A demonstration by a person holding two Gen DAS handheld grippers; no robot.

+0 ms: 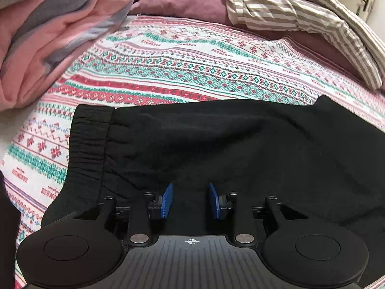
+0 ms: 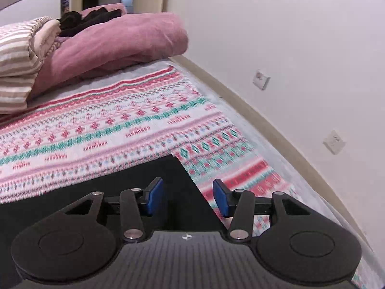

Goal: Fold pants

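1. The pants (image 1: 216, 144) lay flat on the bed (image 1: 168, 72), spread across its patterned sheet, which gave a broad, level surface for folding. In the left wrist view the black cloth filled the lower half, with the elastic waistband (image 1: 89, 139) at about 9 o'clock.

2. A heap of pink and grey blanket (image 1: 48, 36) sat at 10 o'clock in that view, with a striped duvet (image 1: 300, 16) at 1 o'clock. Both lay well apart from the pants, likely pushed aside to leave room for the work.

3. The left gripper (image 1: 190, 201) hovered low over the pants near the waistband end, its blue pads apart and nothing between them. Whether the pads touched the cloth could not be told. I judged it was placed there to take hold of that end.

4. In the right wrist view the right gripper (image 2: 189, 198) sat over a far corner of the pants (image 2: 154, 175), its pads apart as well. The cloth's edge ran between them, one pad over black cloth and the other over sheet.

5. That straddling pose suited pinching the edge, so a fold seemed about to begin, not finished.

6. A mauve pillow (image 2: 108, 45) lay at 11 o'clock in the right view, and the wall (image 2: 288, 36) ran along the bed's edge at 2 o'clock.
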